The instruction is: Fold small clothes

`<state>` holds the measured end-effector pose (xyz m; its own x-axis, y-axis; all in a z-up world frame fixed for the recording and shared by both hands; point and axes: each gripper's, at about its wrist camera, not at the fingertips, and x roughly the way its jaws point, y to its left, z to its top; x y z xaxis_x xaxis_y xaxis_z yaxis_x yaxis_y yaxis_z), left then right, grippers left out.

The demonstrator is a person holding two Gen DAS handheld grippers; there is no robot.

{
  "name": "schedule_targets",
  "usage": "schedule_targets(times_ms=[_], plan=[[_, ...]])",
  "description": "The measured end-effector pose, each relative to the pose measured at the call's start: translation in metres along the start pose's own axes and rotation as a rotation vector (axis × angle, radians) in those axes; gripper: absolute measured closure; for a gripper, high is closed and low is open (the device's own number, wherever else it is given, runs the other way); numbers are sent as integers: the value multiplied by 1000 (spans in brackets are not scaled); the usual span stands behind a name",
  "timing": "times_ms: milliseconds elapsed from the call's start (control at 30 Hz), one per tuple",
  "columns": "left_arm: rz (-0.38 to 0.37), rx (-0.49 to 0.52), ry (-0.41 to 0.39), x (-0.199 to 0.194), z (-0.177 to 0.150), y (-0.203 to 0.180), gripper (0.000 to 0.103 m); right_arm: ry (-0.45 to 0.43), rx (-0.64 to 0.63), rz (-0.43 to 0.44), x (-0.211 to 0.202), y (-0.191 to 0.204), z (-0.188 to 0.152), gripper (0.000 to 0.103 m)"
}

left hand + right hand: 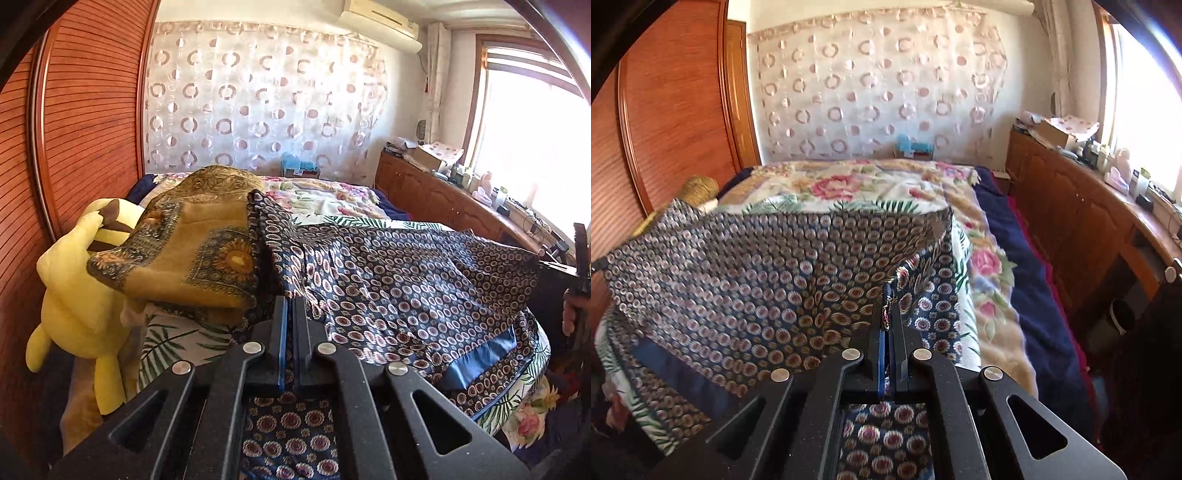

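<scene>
Fingers of both grippers were pressed together on the navy silky garment with a ring-and-flower print (399, 280): the left gripper (291, 306) pinched one corner, the right gripper (888, 310) the other. Held so, the cloth hung stretched between them above the floral-covered bed (849, 184), probably to spread it flat before folding. Its long axis ran side to side, gripper to gripper, its loose edge trailing onto the bed.
</scene>
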<state>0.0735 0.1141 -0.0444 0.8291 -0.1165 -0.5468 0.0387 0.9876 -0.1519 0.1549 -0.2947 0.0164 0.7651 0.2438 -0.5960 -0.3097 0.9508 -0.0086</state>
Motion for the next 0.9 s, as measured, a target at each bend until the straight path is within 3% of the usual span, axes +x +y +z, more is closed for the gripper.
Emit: schedule_targets(times_ms=[300, 500, 900], plan=[[18, -44, 40, 1, -19, 28, 100, 4, 51, 29, -27, -21, -16, 102], [35, -19, 71, 6, -31, 28, 100, 49, -13, -12, -21, -11, -27, 102], [49, 20, 104, 14, -46, 17, 100, 118, 21, 4, 6, -15, -42, 102]])
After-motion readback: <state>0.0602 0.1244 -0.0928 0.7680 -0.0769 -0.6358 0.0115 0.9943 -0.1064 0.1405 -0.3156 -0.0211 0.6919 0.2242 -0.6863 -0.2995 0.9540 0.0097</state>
